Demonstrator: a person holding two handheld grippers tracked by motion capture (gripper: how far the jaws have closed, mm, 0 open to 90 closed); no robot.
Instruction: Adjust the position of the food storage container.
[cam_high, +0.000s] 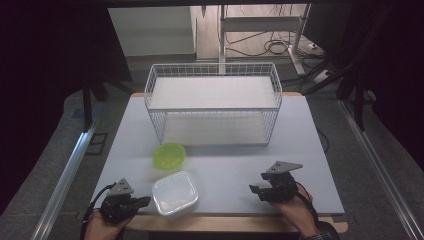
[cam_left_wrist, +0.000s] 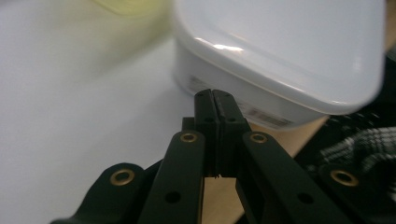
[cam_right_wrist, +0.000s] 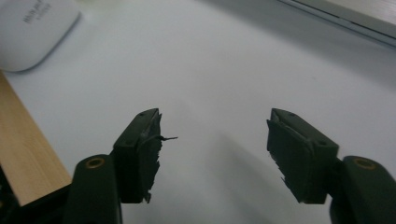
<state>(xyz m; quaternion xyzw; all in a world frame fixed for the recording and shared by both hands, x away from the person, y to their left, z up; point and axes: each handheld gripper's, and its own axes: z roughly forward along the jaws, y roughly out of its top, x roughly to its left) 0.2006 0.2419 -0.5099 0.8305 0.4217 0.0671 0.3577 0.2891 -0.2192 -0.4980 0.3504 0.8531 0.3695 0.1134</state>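
Your left gripper (cam_high: 142, 201) is clenched at the lidded plastic container (cam_high: 174, 192); your right gripper (cam_high: 256, 189) is released.

From the left: your left jaws are pressed together on nothing, their tips just at the container's near side wall (cam_left_wrist: 243, 100), by the table's front edge. Behind it sits a green bowl (cam_high: 169, 156), then the white wire basket (cam_high: 214, 102). Your right jaws stand apart over bare tabletop (cam_right_wrist: 224, 84).

A white wire basket (cam_high: 214, 102) stands at the far middle of the table (cam_high: 310, 150), two tiers deep. A green bowl (cam_high: 169, 156) sits just in front of its left corner. Cables (cam_high: 272, 47) lie on the floor beyond.
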